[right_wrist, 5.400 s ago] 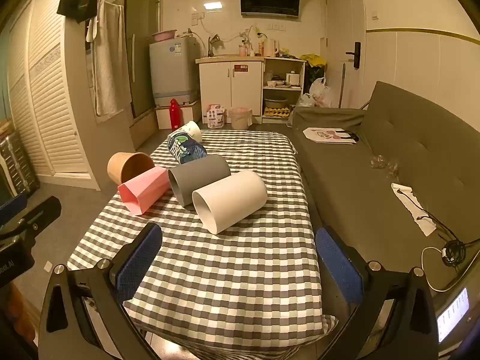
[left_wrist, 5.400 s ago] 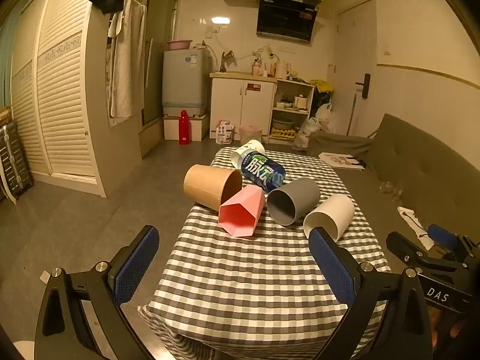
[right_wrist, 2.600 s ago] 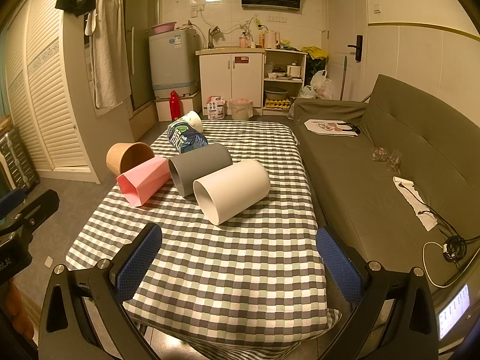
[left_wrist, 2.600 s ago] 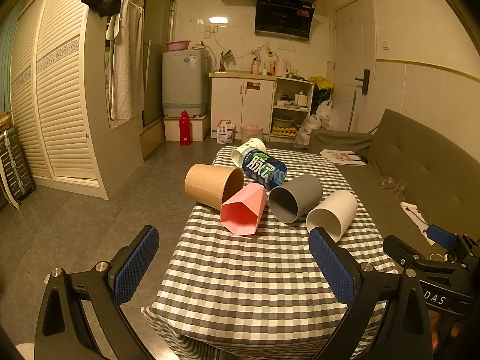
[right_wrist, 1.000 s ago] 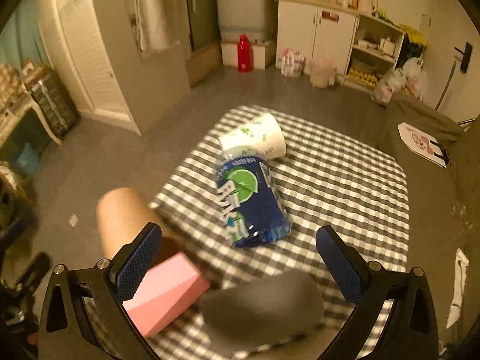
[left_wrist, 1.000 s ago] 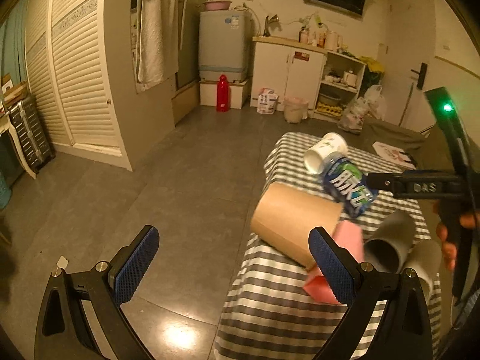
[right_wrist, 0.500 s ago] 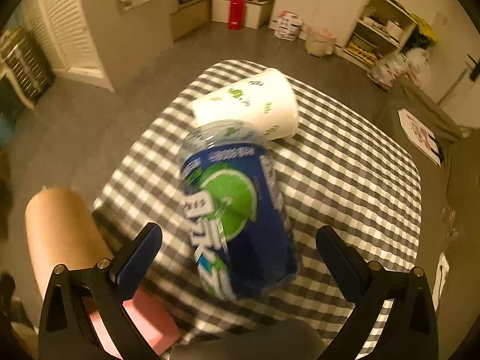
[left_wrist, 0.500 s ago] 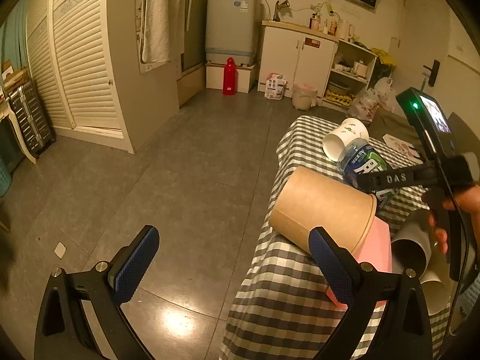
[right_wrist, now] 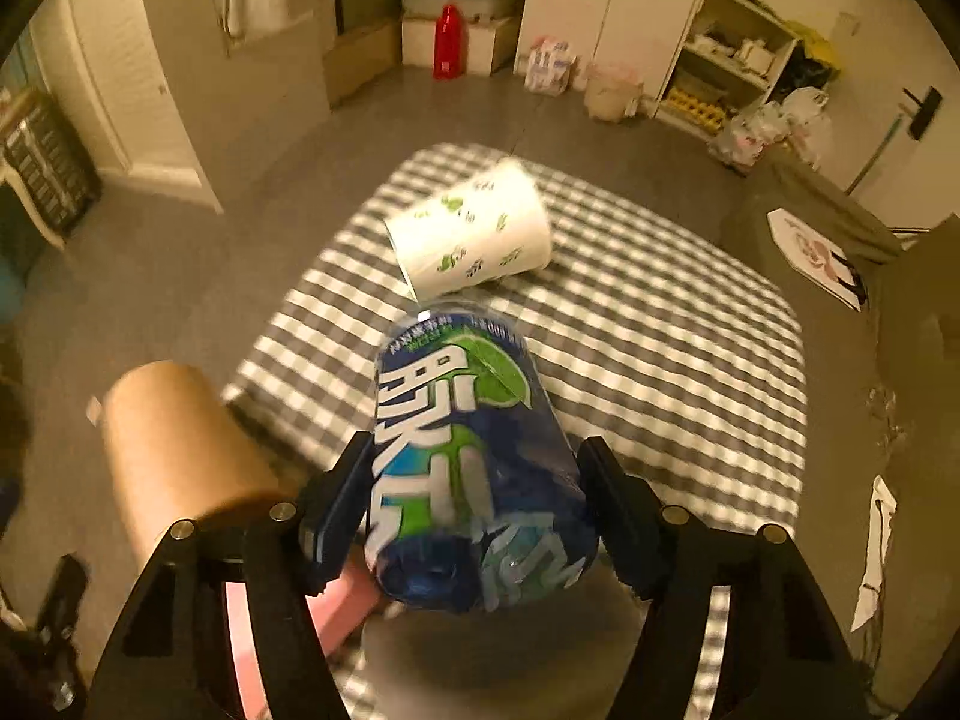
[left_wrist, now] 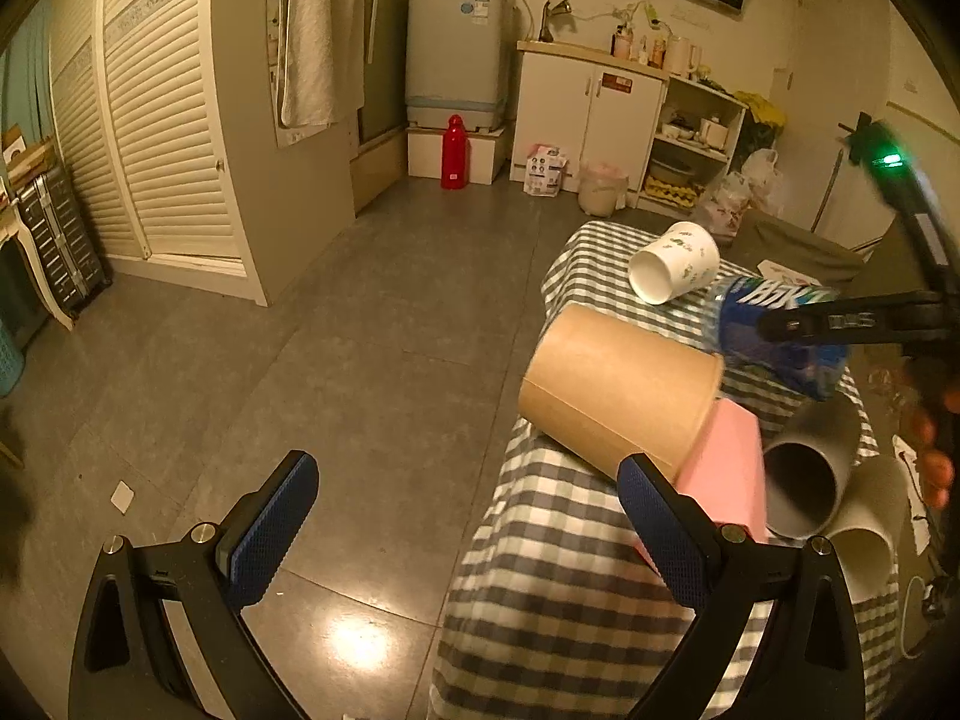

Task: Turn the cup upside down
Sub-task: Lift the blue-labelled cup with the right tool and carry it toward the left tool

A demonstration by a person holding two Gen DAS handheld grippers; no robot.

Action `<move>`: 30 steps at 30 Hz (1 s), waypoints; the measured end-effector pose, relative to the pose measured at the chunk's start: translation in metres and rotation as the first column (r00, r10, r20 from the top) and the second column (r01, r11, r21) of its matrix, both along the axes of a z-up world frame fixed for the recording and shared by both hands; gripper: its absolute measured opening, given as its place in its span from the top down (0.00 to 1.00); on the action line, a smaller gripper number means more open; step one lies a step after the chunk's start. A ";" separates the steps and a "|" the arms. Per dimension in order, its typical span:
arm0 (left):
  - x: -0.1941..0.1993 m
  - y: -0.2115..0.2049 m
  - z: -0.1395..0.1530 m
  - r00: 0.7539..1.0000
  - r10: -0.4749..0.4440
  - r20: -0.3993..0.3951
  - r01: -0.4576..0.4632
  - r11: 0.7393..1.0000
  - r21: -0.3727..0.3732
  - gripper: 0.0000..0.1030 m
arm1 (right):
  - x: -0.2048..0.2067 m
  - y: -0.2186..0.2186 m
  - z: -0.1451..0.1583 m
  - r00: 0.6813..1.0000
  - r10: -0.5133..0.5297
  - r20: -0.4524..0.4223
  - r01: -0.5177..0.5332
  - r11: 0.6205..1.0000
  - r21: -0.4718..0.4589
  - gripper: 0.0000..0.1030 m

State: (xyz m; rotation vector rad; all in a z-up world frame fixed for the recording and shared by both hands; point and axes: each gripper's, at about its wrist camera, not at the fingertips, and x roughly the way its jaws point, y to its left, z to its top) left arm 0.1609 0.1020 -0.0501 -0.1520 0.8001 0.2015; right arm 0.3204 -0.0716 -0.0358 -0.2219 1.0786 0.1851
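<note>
Several cups lie on their sides on a checked table (right_wrist: 672,324). My right gripper (right_wrist: 474,510) has closed around the blue cup with a green lime label (right_wrist: 462,450); its pads touch both sides. That cup also shows in the left wrist view (left_wrist: 774,330), under the right gripper (left_wrist: 852,318). A white leaf-print cup (right_wrist: 474,234) lies just beyond it. A brown paper cup (left_wrist: 618,390), a pink cup (left_wrist: 726,474), a grey cup (left_wrist: 804,468) and a white cup (left_wrist: 864,540) lie nearer. My left gripper (left_wrist: 462,534) is open and empty, left of the table's corner.
Bare grey floor (left_wrist: 300,360) lies left of the table. A sofa (right_wrist: 900,360) runs along the right side. Louvred wardrobe doors (left_wrist: 150,138), a washing machine (left_wrist: 456,54), a red bottle (left_wrist: 453,150) and white cabinets (left_wrist: 588,114) stand at the back.
My right gripper has come down onto the blue cup and its jaws have closed in on it. My left gripper has drifted slightly, staying open beside the table.
</note>
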 end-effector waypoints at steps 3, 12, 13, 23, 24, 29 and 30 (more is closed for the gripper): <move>-0.011 -0.004 0.008 1.000 -0.004 0.018 0.004 1.000 -0.006 0.00 | -0.028 -0.008 0.025 0.998 0.008 0.055 -0.010 1.000 0.023 0.34; -0.046 -0.018 0.020 0.998 -0.026 0.049 0.025 1.000 0.016 0.00 | -0.147 -0.008 0.068 0.969 0.059 0.241 -0.072 0.996 0.045 0.35; -0.049 -0.018 0.020 0.998 -0.024 0.049 0.023 1.000 0.018 0.00 | -0.160 -0.005 0.065 0.965 0.069 0.252 -0.082 0.996 0.043 0.35; -0.078 -0.039 0.020 0.998 -0.045 0.044 0.043 0.998 0.043 0.00 | -0.235 -0.001 -0.003 0.965 -0.024 0.261 0.017 0.999 0.029 0.35; -0.080 -0.042 0.019 0.998 -0.051 0.039 0.050 0.998 0.042 0.00 | -0.240 -0.001 -0.008 0.966 -0.030 0.255 0.023 0.999 0.030 0.35; -0.090 -0.056 0.011 0.997 -0.074 0.012 0.074 0.996 0.042 0.00 | -0.262 -0.003 -0.024 0.969 -0.048 0.243 0.040 0.998 0.040 0.35; -0.093 -0.057 0.009 0.997 -0.078 0.006 0.078 0.996 0.034 0.00 | -0.267 -0.007 -0.026 0.969 -0.053 0.239 0.043 0.998 0.047 0.35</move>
